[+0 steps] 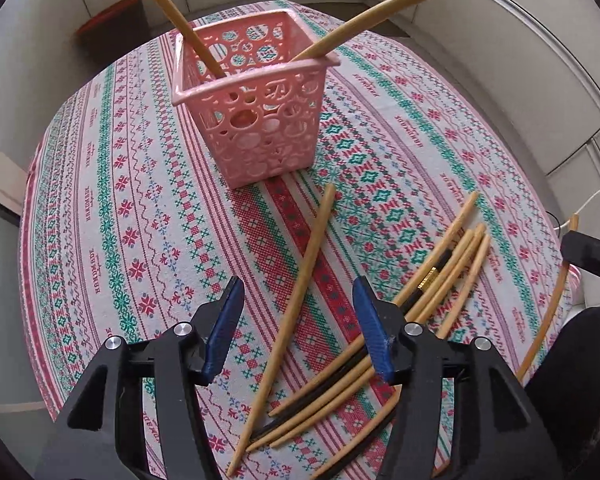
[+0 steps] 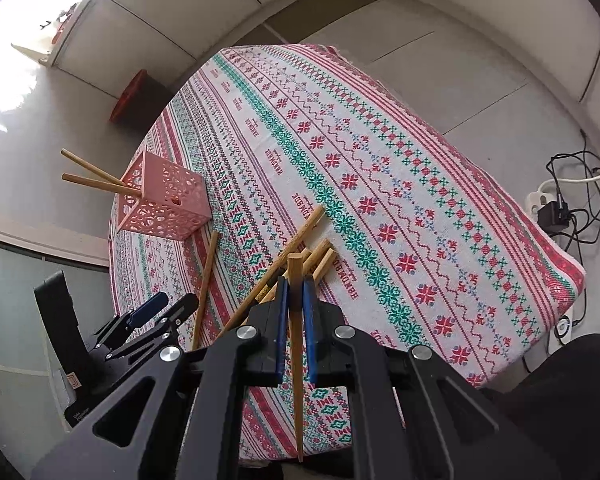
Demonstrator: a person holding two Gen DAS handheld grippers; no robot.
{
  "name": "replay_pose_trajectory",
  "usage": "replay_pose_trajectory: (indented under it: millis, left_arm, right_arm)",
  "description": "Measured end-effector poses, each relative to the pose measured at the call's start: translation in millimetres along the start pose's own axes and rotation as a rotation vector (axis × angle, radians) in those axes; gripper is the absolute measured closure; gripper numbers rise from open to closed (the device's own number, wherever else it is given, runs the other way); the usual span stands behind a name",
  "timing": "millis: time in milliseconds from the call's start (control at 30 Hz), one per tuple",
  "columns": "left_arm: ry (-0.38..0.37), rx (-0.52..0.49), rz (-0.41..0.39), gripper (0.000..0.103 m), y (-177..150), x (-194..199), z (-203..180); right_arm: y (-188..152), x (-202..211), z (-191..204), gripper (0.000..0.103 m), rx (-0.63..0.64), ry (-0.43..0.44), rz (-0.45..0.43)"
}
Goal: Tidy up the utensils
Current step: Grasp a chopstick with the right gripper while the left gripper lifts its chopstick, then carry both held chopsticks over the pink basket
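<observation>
At the lower centre of its view, the right tool [image 2: 296,300] points steeply down, clamped on a tan wooden chopstick [image 2: 296,360]. The left tool [image 1: 298,320] gapes empty over loose wooden chopsticks [image 1: 452,268] on the patterned-cloth worktop [image 1: 140,200]. Farther up-frame, a pink perforated plastic basket [image 1: 256,120] holds two chopsticks.

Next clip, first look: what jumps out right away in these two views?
The busy red-and-green patterned tablecloth fills both views, with a pink perforated basket near its far edge holding two wooden chopsticks. Nearer, a loose pile of chopsticks lies on the cloth below the open left gripper. The right gripper is shut on a single chopstick, lifted off the cloth.
</observation>
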State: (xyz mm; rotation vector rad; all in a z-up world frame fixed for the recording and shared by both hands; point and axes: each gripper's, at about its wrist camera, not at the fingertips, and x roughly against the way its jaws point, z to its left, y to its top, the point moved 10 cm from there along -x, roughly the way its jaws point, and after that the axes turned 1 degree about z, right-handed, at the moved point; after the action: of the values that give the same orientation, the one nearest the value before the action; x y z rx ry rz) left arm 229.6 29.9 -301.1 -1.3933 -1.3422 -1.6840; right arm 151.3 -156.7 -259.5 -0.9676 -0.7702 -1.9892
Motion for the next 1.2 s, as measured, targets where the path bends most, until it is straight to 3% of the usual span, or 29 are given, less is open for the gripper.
replay_pose_trajectory:
  millis: [167,233,333,600,933,1100,1200]
  left_arm:
    - [0.027,-0.007,-0.025,0.053,12,-19,-4]
    - [0.048,-0.011,-0.01,0.092,10,-32,-4]
    - [0.048,0.002,-0.042,0.097,4,-30,-2]
    - [-0.081,0.061,-0.256,0.097,13,77,10]
    - [-0.087,0.085,-0.409,0.097,26,145,13]
    - [-0.086,0.105,-0.414,0.097,24,149,19]
    - [-0.015,0.143,-0.186,0.097,3,102,32]
  right_arm:
    - [-1,-9,-2,0.095,-0.007,-0.001,0.021]
    - [1,-11,-5,0.095,-0.015,-0.004,0.024]
    - [2,-10,-7,0.095,-0.021,0.0,0.024]
    - [8,25,19,0.095,0.049,0.051,-0.018]
    - [4,103,78,0.095,0.208,0.095,-0.11]
    - [5,125,104,0.095,0.272,0.101,-0.145]
    - [6,125,111,0.095,0.279,0.099,-0.134]
